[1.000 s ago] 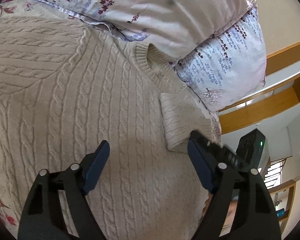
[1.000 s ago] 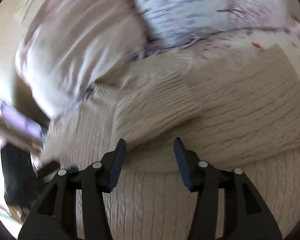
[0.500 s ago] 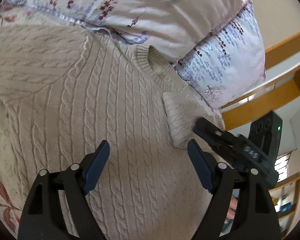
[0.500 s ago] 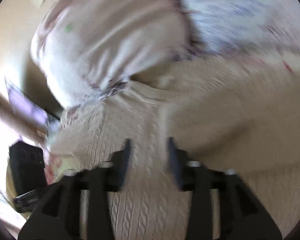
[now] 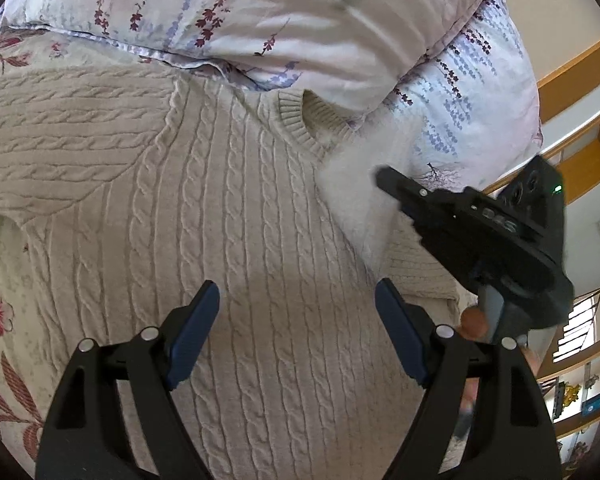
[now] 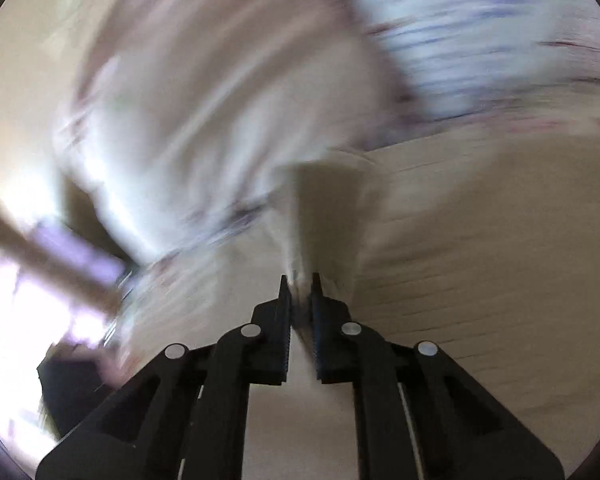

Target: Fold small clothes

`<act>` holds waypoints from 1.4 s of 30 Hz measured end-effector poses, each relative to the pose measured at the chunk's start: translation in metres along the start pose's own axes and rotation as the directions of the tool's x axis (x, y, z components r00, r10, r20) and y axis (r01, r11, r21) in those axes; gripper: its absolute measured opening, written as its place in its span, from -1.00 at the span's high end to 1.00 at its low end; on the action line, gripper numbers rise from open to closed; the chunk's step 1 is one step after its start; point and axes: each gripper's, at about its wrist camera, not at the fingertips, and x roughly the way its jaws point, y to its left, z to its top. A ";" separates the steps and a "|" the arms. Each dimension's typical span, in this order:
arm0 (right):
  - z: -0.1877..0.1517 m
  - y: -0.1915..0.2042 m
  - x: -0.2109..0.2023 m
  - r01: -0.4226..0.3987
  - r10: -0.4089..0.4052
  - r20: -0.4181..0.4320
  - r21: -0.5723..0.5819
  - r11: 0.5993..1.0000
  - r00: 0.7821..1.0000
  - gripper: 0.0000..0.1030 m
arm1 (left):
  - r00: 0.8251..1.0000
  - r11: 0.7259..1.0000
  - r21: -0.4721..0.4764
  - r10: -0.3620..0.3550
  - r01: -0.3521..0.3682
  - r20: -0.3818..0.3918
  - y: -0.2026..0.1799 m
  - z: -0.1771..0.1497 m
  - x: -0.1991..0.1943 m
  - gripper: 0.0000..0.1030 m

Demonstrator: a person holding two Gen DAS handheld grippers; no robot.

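A cream cable-knit sweater [image 5: 228, 216] lies flat on the bed, collar [image 5: 296, 120] toward the pillows. My left gripper [image 5: 296, 312] is open and empty just above the sweater's chest. My right gripper [image 6: 299, 280] is shut on the sweater's sleeve cuff [image 6: 324, 204] and holds it lifted; this view is blurred by motion. In the left wrist view the right gripper [image 5: 384, 178] reaches in from the right with the pale sleeve [image 5: 352, 200] raised at its tip.
Two floral pillows [image 5: 300, 20] lie against the sweater's collar at the far side. A floral bedsheet [image 5: 0, 320] shows at the left. Wooden shelves [image 5: 580, 152] stand beyond the bed at the right.
My right gripper has closed on the sleeve cuff and lifted it, moving fast. My left gripper has drawn back slightly over the sweater and stays open.
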 end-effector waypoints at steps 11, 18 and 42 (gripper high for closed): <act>-0.066 -0.099 -0.115 0.204 -0.261 0.124 0.350 0.914 0.957 0.04 | 0.998 0.993 -0.103 -0.057 0.054 -0.023 0.003 0.018 0.020 -0.05; -0.077 -0.178 -0.164 0.122 -0.333 0.267 0.587 0.801 0.904 0.17 | 0.999 0.980 -0.196 -0.039 0.037 -0.006 0.022 0.031 0.026 0.75; -0.097 -0.171 -0.173 0.111 -0.359 0.301 0.609 0.785 0.884 0.51 | 0.997 0.963 -0.259 -0.067 0.076 0.044 0.052 0.030 0.003 -0.22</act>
